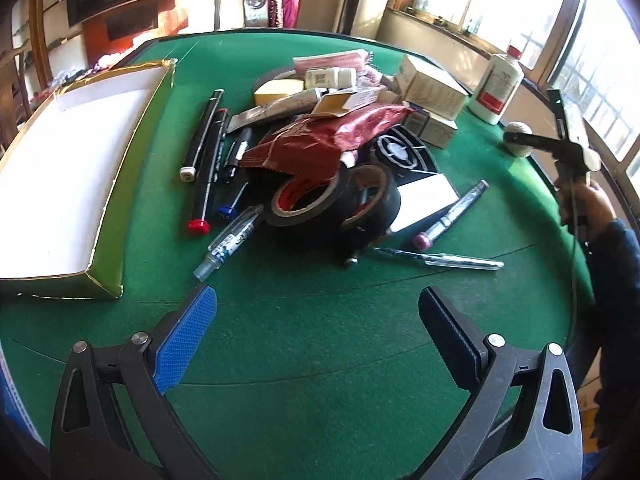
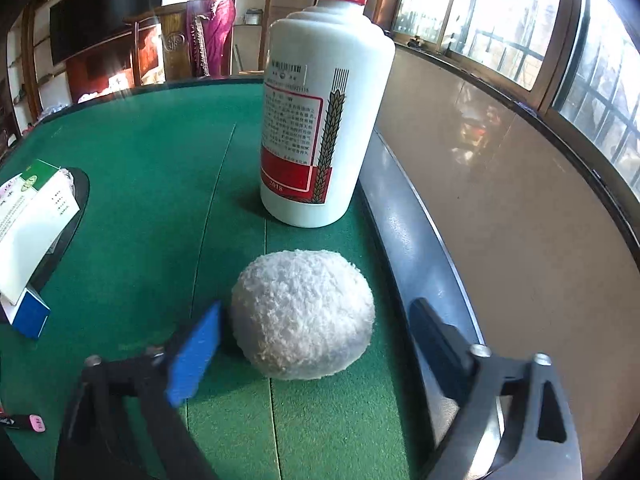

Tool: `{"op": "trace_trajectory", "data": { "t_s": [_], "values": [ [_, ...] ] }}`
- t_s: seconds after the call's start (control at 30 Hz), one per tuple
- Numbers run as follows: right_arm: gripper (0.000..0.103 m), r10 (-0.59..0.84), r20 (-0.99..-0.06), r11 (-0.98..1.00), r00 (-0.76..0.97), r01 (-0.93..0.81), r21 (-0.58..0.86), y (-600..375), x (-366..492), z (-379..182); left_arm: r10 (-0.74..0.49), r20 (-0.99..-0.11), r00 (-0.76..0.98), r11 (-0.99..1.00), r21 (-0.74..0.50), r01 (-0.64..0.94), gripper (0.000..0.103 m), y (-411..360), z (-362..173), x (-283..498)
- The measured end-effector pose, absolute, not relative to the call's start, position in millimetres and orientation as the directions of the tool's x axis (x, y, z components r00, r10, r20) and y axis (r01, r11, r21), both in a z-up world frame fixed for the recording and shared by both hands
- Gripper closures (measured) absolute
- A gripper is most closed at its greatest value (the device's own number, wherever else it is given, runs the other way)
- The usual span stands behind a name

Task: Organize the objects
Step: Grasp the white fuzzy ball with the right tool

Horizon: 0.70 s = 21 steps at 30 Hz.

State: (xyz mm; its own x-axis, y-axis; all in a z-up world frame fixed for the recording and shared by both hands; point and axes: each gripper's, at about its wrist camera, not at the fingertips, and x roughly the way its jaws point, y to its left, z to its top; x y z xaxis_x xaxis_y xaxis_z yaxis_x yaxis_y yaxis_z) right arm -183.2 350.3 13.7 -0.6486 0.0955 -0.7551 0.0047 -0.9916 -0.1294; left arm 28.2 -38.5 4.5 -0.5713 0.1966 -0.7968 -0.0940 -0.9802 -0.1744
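Along the left edge of the green felt table [image 1: 304,340] lies my open cardboard tray with its white floor and gold-green walls [image 1: 120,184] — nothing in it yet. My left claw [image 1: 318,334] hangs over bare felt near the front edge, jaws wide apart, nothing between them. Past it, mid-table, the heap: black marker pens [image 1: 206,136], a crinkled dark-red foil packet [image 1: 320,136], two rolls of black tape [image 1: 332,200], clear plastic pens [image 1: 230,242], small cardboard boxes [image 1: 434,86].

Over at the right edge, just inside the grey rim, sits the white fluffy ball [image 2: 302,314], soft and pilled like wool, slightly squashed. Behind it stands a glossy white bottle with a red screw cap [image 2: 324,120], hard and smooth, apart from the ball. My right claw [image 2: 316,332] straddles the ball, jaws parted: the blue pad [image 2: 196,360] seems just to meet the fluff on the left side, while the dark pad shows a clear gap on the right. No grip yet.

To take it well, I judge I should centre the ball first, then close gently — the fuzz will give and a round thing can squirt sideways toward the rim. Lift clear of the bottle before carrying it across to the tray.
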Motion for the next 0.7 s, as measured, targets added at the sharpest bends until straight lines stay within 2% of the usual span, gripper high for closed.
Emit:
{"op": "trace_trajectory", "data": {
  "t_s": [0.1,0.2,0.27,0.33,0.4,0.47,0.5,0.53,0.7],
  "values": [
    [0.042,0.042,-0.739,-0.999,-0.673,-0.008,-0.049,357,-166,9,0.242,-0.778,-0.58,-0.97,-0.175,-0.169,0.008,-28,12,34],
    [0.042,-0.052,-0.715,-0.998,-0.698,0.006,0.066,360,-141,18,0.259,-0.768,-0.585,-0.954,-0.108,-0.28,0.008,-3,14,36],
    [0.042,-0.12,-0.666,-0.989,-0.736,0.033,0.141,356,-123,28,0.277,-0.764,-0.582,-0.929,-0.057,-0.366,0.019,15,14,36],
    [0.042,-0.163,-0.633,-0.984,-0.757,0.082,0.156,344,-121,40,0.285,-0.783,-0.554,-0.888,0.003,-0.46,0.037,38,12,30],
    [0.041,-0.182,-0.605,-0.982,-0.775,0.114,0.149,341,-117,49,0.276,-0.814,-0.511,-0.862,0.025,-0.506,0.039,53,8,19],
    [0.041,-0.204,-0.612,-0.978,-0.764,0.137,0.155,336,-121,49,0.275,-0.826,-0.493,-0.829,0.056,-0.557,0.047,71,5,14],
    [0.041,-0.223,-0.617,-0.974,-0.754,0.148,0.171,338,-124,48,0.279,-0.838,-0.469,-0.804,0.063,-0.591,0.06,80,4,10],
    [0.041,-0.241,-0.627,-0.97,-0.741,0.156,0.187,338,-127,45,0.278,-0.849,-0.449,-0.791,0.063,-0.609,0.067,86,1,6],
    [0.041,-0.292,-0.632,-0.953,-0.718,0.167,0.252,348,-130,43,0.209,-0.881,-0.425,-0.744,0.139,-0.654,0.068,108,-13,-13]
  ]
}}
